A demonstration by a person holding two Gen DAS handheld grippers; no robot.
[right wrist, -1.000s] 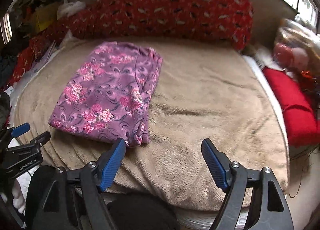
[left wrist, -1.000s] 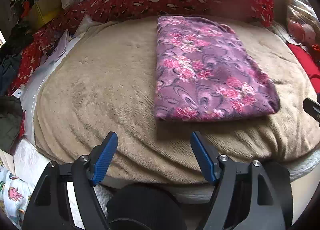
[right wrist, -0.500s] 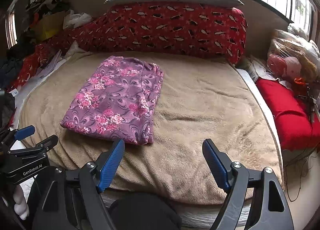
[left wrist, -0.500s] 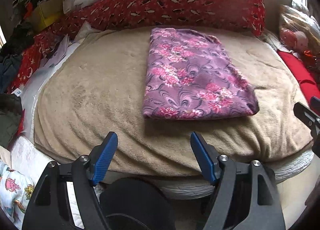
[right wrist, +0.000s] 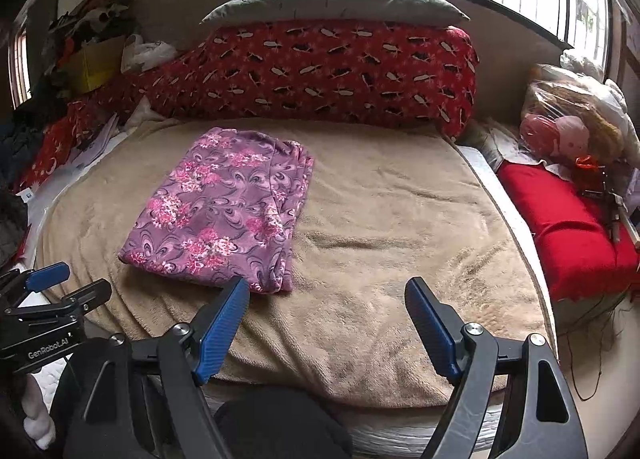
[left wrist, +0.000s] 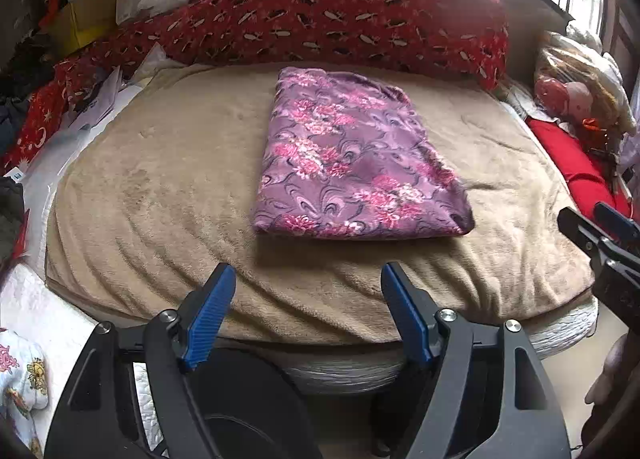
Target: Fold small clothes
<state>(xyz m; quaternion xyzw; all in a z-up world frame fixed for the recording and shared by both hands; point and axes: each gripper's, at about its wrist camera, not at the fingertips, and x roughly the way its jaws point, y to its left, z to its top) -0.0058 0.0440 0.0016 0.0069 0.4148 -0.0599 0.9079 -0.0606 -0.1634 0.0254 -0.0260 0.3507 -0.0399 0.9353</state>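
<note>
A purple floral garment (left wrist: 352, 163) lies folded into a flat rectangle on the tan blanket (left wrist: 160, 187) of a bed; it also shows in the right wrist view (right wrist: 224, 207). My left gripper (left wrist: 308, 279) is open and empty, held above the bed's near edge, short of the garment. My right gripper (right wrist: 326, 291) is open and empty, near the garment's front right corner but apart from it. Each gripper shows at the side of the other's view, the right (left wrist: 600, 235) and the left (right wrist: 52, 299).
A long red patterned bolster (right wrist: 320, 71) and a grey pillow (right wrist: 332, 5) line the far side. A red cushion (right wrist: 560, 219) and bagged things (right wrist: 568, 119) sit on the right. Clutter and papers (left wrist: 92, 99) lie on the left. White quilted bedding (left wrist: 32, 311) hangs at the near left.
Both grippers have drawn back and up from the bed, so the folded garment looks smaller and farther. The garment has not moved. Both grippers stay open.
</note>
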